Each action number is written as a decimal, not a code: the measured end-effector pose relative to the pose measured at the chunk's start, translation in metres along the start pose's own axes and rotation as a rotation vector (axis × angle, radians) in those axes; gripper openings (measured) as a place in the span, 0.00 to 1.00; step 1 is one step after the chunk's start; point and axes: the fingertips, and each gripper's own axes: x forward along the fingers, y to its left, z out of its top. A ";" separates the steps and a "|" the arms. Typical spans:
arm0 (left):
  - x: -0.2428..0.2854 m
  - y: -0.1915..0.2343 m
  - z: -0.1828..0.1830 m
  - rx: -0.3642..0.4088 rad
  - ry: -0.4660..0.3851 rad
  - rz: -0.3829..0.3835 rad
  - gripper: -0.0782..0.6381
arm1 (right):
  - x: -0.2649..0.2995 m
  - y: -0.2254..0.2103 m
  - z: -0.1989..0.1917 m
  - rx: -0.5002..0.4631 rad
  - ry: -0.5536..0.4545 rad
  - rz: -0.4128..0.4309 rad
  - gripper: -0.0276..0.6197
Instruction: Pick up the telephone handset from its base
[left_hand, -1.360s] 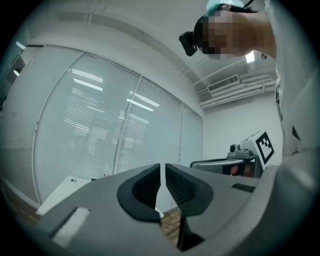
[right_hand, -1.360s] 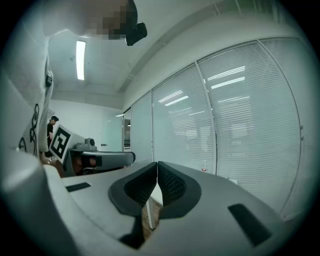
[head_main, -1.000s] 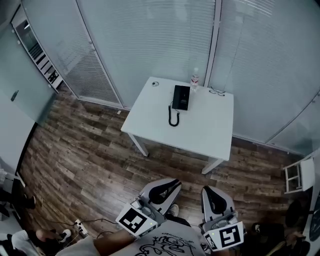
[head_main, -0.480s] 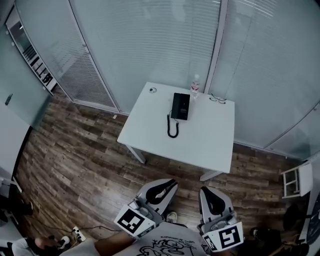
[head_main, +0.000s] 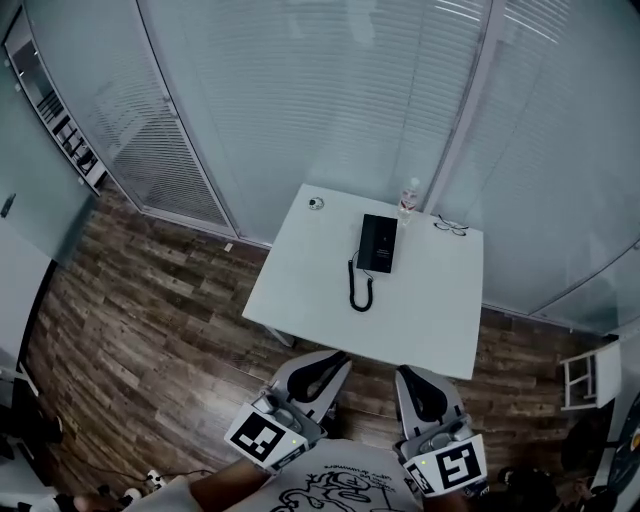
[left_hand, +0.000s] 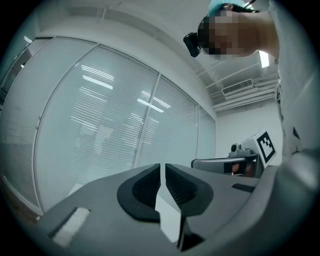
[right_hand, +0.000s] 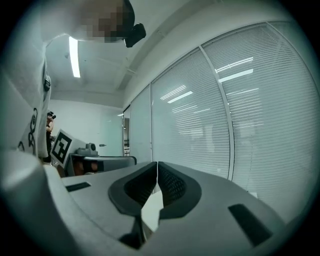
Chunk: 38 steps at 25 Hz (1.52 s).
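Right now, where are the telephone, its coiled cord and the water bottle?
telephone (head_main: 378, 243), head view, middle of its black body.
coiled cord (head_main: 353, 290), head view, on the strand running from the phone toward the table's near edge.
water bottle (head_main: 408, 198), head view, its clear body by the phone's far corner.

The telephone (head_main: 377, 243) is black, the desk (head_main: 310, 275) white, the floor (head_main: 130, 320) brown wood-grain planks, the blinds (head_main: 300, 100) pale and finely striped.
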 end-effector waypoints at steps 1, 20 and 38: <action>0.002 0.010 0.001 0.000 0.000 -0.003 0.15 | 0.009 0.000 0.000 0.001 0.002 -0.005 0.05; 0.044 0.064 -0.015 -0.046 0.059 -0.051 0.15 | 0.066 -0.035 -0.017 0.043 0.035 -0.076 0.05; 0.201 0.081 -0.008 -0.027 0.057 -0.028 0.15 | 0.107 -0.191 -0.009 0.052 0.010 -0.068 0.05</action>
